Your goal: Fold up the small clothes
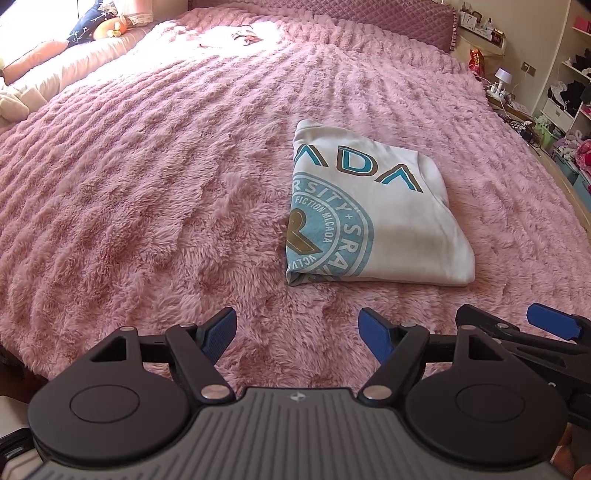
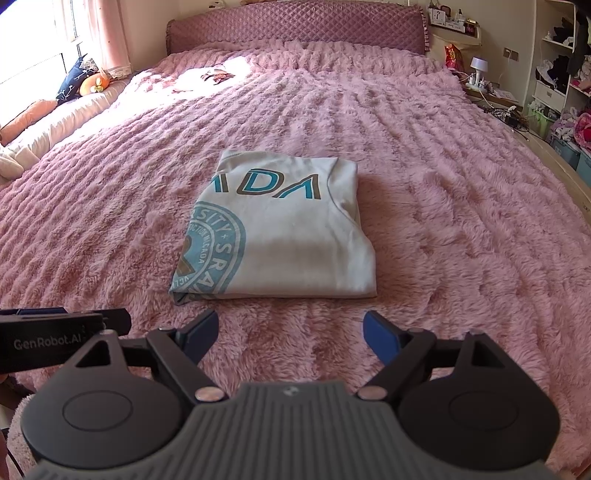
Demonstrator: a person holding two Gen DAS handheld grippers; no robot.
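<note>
Nearest you, your left gripper [image 1: 297,330] and right gripper [image 2: 290,332] hover side by side over the pink fuzzy bed [image 2: 461,229], jaws spread wide and holding nothing. Just beyond them the white shirt [image 2: 288,236] lies folded into a neat rectangle, teal print up. Far off stands the quilted headboard [image 2: 295,29].

left wrist: angled down over pink blanket [image 1: 147,184], near | right wrist: same, alongside | shared: folded shirt [image 2: 280,236]
</note>
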